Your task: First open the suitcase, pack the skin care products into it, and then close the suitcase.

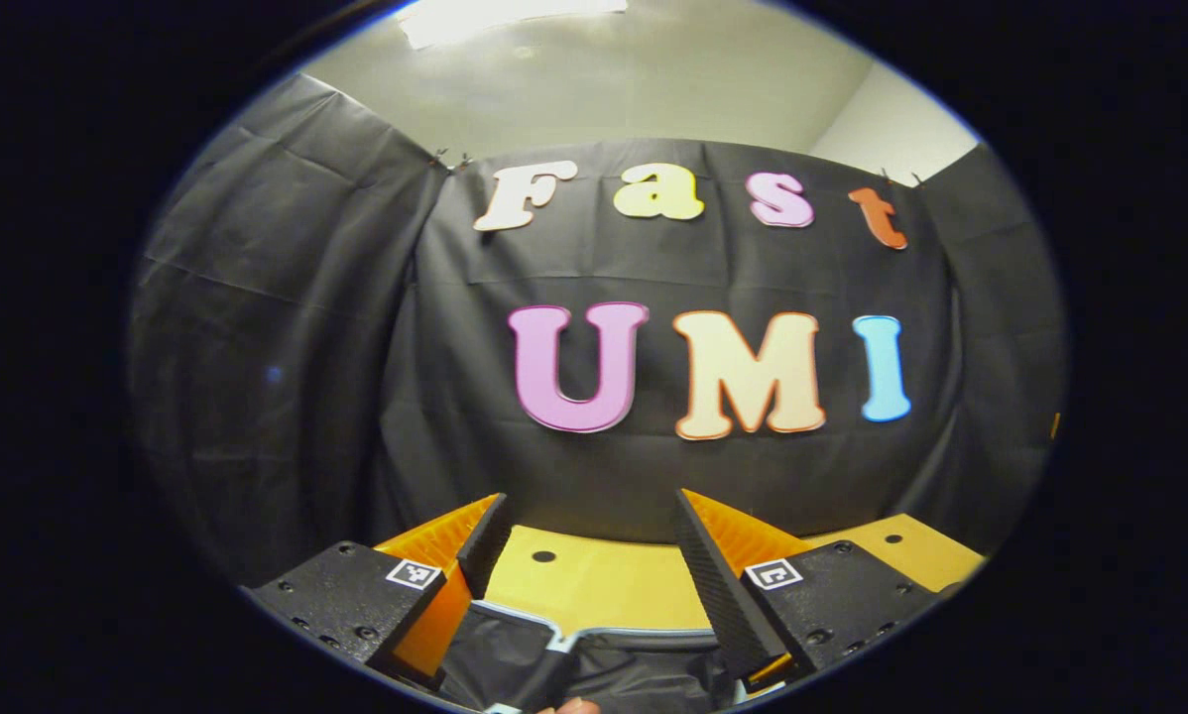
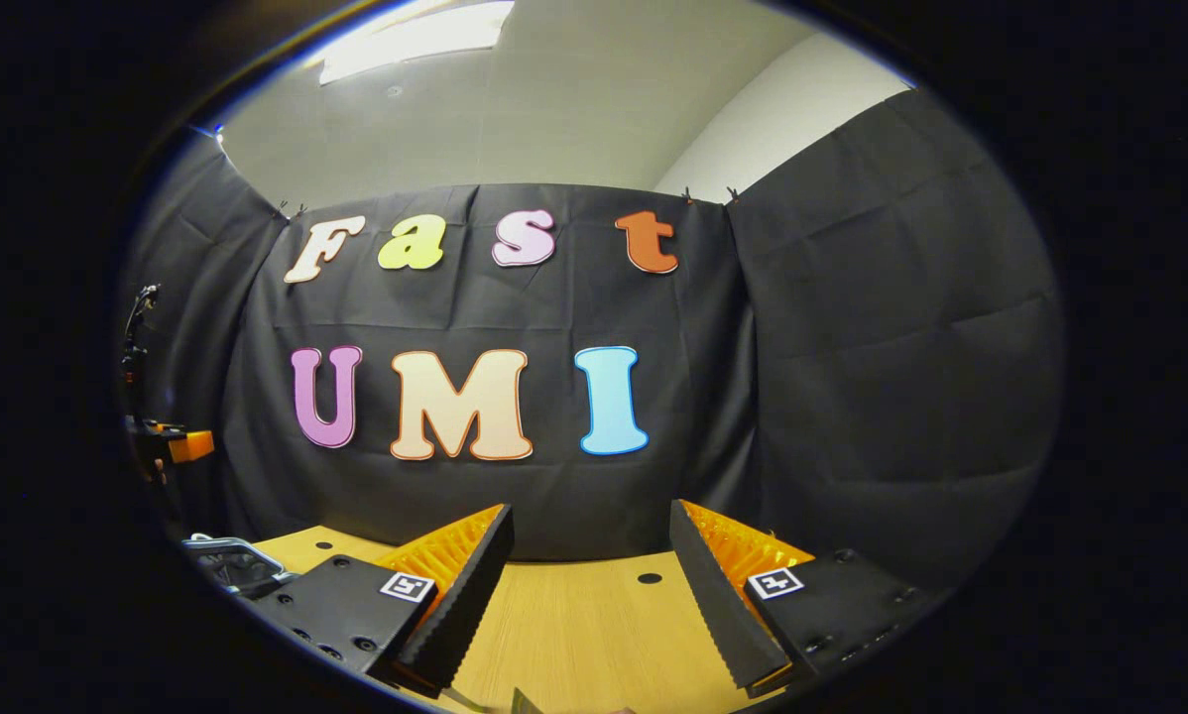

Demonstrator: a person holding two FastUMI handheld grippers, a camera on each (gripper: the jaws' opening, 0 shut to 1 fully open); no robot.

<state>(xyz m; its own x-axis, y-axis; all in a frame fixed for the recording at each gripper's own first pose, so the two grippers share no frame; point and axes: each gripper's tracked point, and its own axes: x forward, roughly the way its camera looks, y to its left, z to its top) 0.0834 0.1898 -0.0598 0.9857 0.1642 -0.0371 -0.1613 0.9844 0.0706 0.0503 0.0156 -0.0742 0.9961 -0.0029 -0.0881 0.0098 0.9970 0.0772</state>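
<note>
My left gripper (image 1: 590, 516) is open and holds nothing. It hovers over the near edge of a wooden table (image 1: 604, 585). Right below its fingers lies a dark suitcase (image 1: 525, 664) with a pale trim; I cannot tell whether its lid is up. A person's fingertip (image 1: 576, 706) peeks in at the bottom edge. My right gripper (image 2: 590, 516) is also open and empty, above bare tabletop (image 2: 574, 625). At the far left of the right gripper view sits a dark, pale-rimmed corner (image 2: 225, 560), seemingly part of the suitcase, with the other gripper (image 2: 173, 446) above it.
The black cloth wall (image 1: 653, 466) closes off the back of the table just beyond both grippers. The tabletop has small round holes (image 2: 650, 577). A thin stand or cable (image 2: 138, 327) rises at the far left of the right gripper view.
</note>
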